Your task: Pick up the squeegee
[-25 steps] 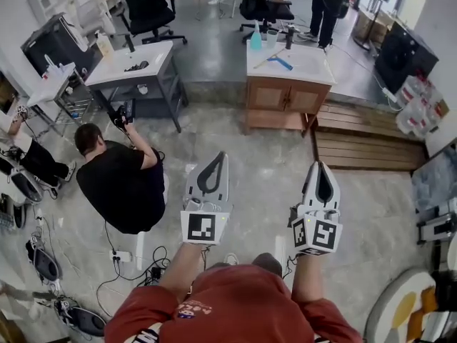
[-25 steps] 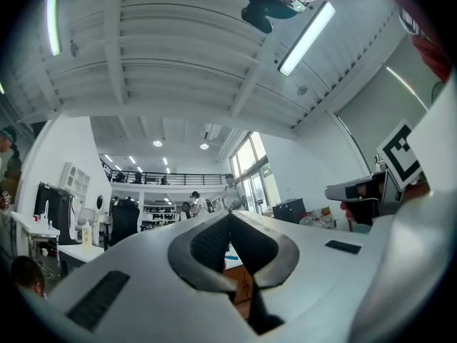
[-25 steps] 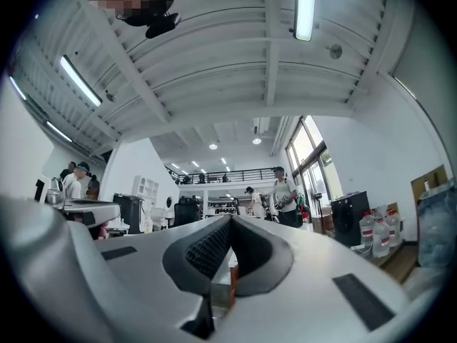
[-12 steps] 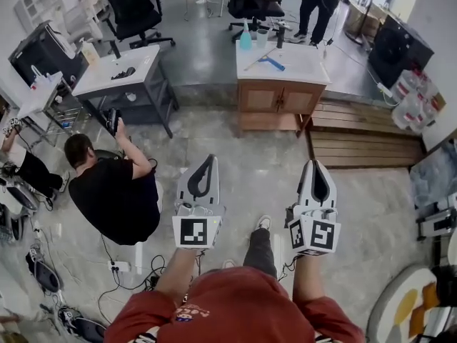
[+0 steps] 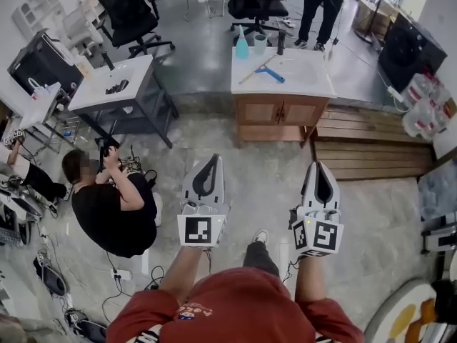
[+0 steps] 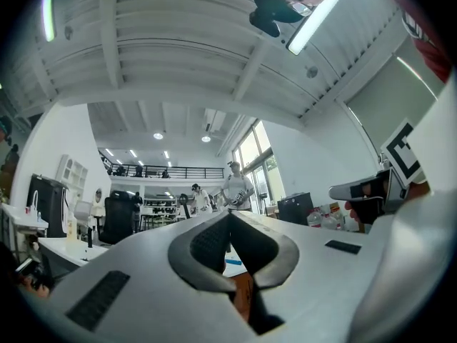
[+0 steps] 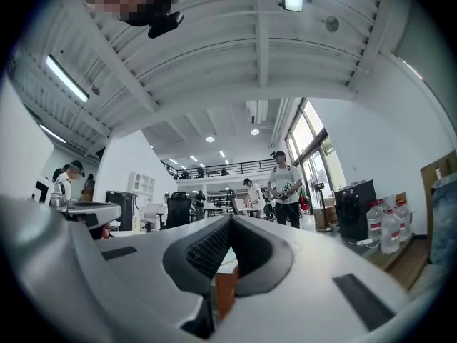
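Observation:
A squeegee with a blue head and pale handle lies on the white top of a wooden cabinet, far ahead in the head view. My left gripper and right gripper are held out level, side by side above the floor, well short of the cabinet. Both are shut with nothing between the jaws. In the left gripper view the left gripper shows its tips meeting; the right gripper looks the same in the right gripper view.
A person in black crouches on the floor at left, cables around. A grey desk stands beyond them. On the cabinet top stand a teal bottle and cups. Wooden steps lie right of the cabinet. Another person stands behind it.
Both grippers and the head have moved forward together toward the cabinet, which sits lower and nearer in the head view. The crouching person has slid left. Jaws stayed shut.

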`<state>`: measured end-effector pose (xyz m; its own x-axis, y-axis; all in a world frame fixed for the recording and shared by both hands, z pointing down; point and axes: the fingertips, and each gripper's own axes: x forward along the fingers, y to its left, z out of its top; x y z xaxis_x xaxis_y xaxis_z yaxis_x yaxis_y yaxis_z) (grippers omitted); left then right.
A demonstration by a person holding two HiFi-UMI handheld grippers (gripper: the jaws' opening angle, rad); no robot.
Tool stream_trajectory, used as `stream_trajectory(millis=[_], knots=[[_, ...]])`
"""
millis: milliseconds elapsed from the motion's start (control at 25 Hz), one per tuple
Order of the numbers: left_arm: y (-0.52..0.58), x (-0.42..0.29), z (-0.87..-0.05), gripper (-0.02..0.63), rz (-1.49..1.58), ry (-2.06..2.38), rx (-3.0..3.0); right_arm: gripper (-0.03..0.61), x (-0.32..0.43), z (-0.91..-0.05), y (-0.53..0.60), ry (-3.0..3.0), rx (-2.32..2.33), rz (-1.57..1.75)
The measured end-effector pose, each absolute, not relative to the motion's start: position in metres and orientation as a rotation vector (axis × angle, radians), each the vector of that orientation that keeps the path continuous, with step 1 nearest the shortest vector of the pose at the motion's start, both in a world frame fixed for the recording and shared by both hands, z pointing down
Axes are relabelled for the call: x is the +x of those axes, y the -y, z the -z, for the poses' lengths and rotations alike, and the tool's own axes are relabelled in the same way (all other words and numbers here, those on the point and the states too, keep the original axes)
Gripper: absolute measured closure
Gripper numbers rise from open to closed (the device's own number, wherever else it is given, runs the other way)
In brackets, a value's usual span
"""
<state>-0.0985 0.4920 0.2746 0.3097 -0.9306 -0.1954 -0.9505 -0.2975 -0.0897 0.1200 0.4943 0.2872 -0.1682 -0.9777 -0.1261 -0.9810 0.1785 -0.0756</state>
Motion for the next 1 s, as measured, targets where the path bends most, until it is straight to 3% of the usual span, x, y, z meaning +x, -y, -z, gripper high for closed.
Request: stream_trajectory(millis=[600,1000], knots=[[-0.282,0.057,-0.273,0.597,-0.135,-1.702,-2.414,0.571,0.278,-0.296,-0.297,-2.254,-1.972,-0.009],[-0.205,0.076,-0.279,0.597,-0.130,-1.718,-2.405,0.571,0.299,-0.302,-0.216,-2.271,-1.955,-0.009]])
